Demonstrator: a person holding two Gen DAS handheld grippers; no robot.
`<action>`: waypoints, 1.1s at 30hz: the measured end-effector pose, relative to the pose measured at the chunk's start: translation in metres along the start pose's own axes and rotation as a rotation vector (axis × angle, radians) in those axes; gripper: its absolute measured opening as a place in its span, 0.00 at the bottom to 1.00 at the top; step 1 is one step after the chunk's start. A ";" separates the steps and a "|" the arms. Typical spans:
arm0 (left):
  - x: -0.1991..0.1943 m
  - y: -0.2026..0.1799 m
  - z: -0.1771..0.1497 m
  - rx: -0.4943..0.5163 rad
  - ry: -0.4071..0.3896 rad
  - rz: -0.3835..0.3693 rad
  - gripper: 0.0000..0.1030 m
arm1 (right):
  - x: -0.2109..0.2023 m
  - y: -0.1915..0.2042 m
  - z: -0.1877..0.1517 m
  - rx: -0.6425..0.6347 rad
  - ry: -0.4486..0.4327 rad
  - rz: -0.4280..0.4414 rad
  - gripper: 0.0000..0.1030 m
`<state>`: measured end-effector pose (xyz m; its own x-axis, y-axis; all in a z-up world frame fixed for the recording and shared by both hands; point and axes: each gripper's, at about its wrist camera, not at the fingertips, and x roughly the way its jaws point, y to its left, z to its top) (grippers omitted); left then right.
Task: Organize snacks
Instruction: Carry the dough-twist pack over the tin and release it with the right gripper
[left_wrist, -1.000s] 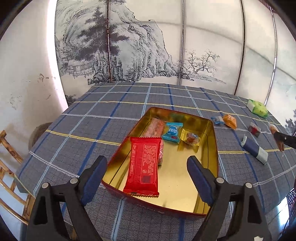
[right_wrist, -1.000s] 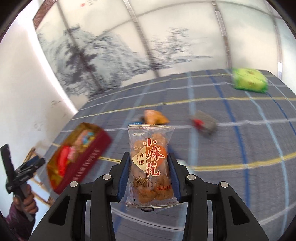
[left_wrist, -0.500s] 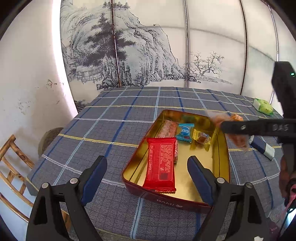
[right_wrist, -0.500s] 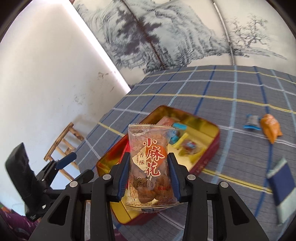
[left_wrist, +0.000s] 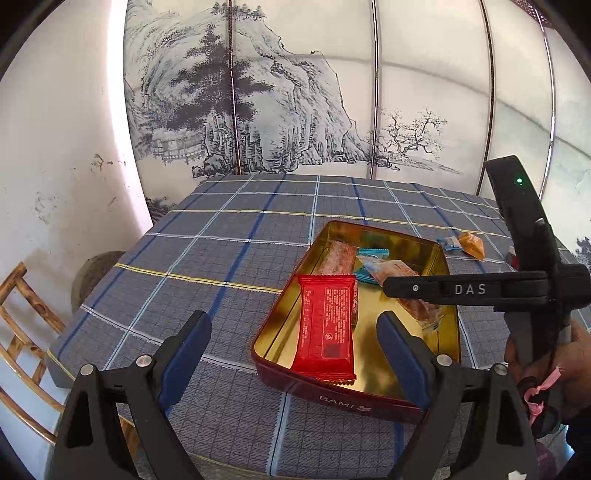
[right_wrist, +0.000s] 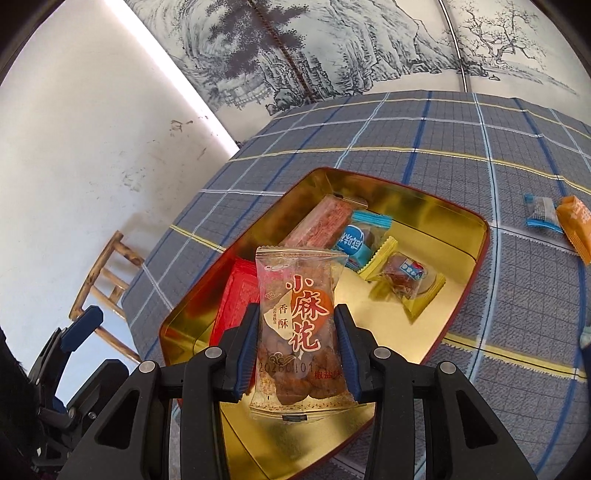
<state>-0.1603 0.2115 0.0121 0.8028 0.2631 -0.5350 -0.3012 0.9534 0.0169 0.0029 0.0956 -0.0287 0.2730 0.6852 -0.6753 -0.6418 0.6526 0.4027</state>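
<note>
A clear bag of brown twisted snacks with red lettering (right_wrist: 299, 325) sits between the blue pads of my right gripper (right_wrist: 297, 314), which is shut on it. The bag hangs over the near part of the gold-lined red tin (right_wrist: 484, 229). Inside the tin lie a red packet (left_wrist: 325, 325), a pink bar (right_wrist: 317, 221), a blue candy (right_wrist: 356, 236) and a yellow-wrapped sweet (right_wrist: 406, 280). In the left wrist view the right gripper (left_wrist: 391, 288) reaches in from the right above the tin (left_wrist: 340, 400). My left gripper (left_wrist: 291, 321) hovers before the tin, its jaws opening with nothing between them.
An orange packet (right_wrist: 576, 225) and a small blue-edged candy (right_wrist: 543, 212) lie on the checked tablecloth right of the tin. A bamboo chair (left_wrist: 22, 332) stands by the table's left edge. A painted screen backs the table. A hand (left_wrist: 576, 354) holds the right gripper.
My right gripper carried the snack bag leftward from over the loose snacks to above the tin and turned downward. The left gripper stayed put, its jaws a little wider.
</note>
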 end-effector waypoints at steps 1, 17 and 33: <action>0.000 0.000 0.000 0.000 0.000 0.000 0.86 | 0.002 0.001 0.000 -0.003 0.002 -0.003 0.40; 0.005 -0.001 -0.004 0.002 0.017 0.000 0.87 | 0.009 0.011 -0.005 -0.028 0.027 -0.036 0.40; 0.005 0.002 -0.004 -0.006 0.022 -0.001 0.88 | 0.010 0.019 -0.012 -0.029 0.040 -0.035 0.42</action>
<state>-0.1588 0.2137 0.0057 0.7920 0.2585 -0.5531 -0.3034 0.9528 0.0108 -0.0151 0.1113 -0.0351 0.2670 0.6486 -0.7128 -0.6528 0.6658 0.3613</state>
